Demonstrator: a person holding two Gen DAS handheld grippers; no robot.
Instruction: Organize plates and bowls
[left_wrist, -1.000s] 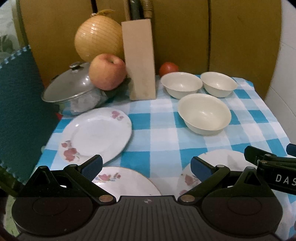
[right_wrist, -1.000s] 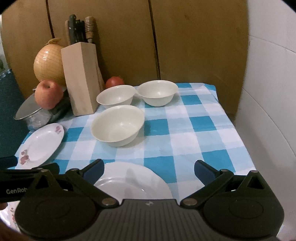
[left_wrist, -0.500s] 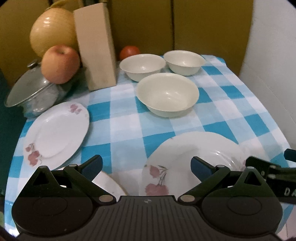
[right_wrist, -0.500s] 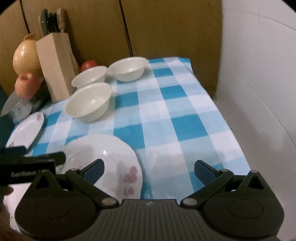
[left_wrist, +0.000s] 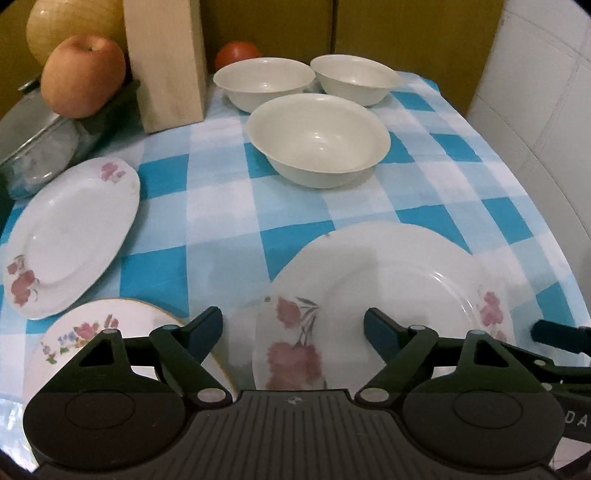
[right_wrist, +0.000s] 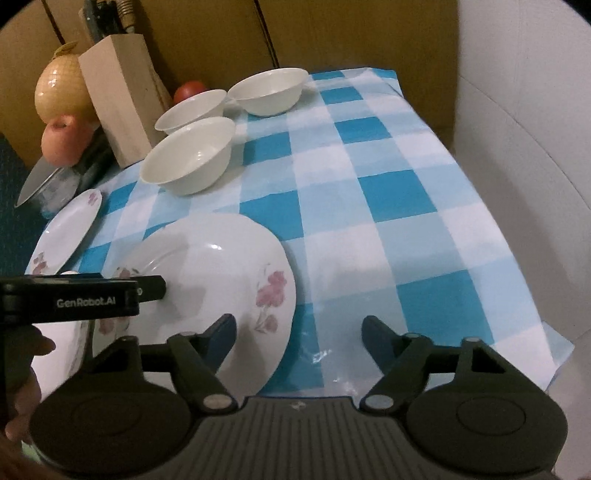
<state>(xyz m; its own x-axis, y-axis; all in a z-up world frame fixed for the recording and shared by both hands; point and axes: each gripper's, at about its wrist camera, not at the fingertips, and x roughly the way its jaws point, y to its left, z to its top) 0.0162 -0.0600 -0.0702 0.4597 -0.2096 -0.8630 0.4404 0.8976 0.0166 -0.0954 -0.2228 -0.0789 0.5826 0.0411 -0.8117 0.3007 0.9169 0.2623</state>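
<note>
A large white plate with pink flowers lies on the checked cloth at the front; it also shows in the right wrist view. My left gripper is open, hovering over its near rim. My right gripper is open and empty, just right of that plate over the cloth. An oval flowered plate lies at the left and a small gold-rimmed plate at the front left. Three cream bowls stand at the back: one nearer, two behind.
A wooden knife block, an apple on a steel pot lid, a netted melon and a tomato crowd the back left. A white wall borders the right. The cloth's edge hangs at the front right.
Both grippers have swung right and dropped closer to the table. The large flowered plate now sits between the left fingers. Both stayed open.
</note>
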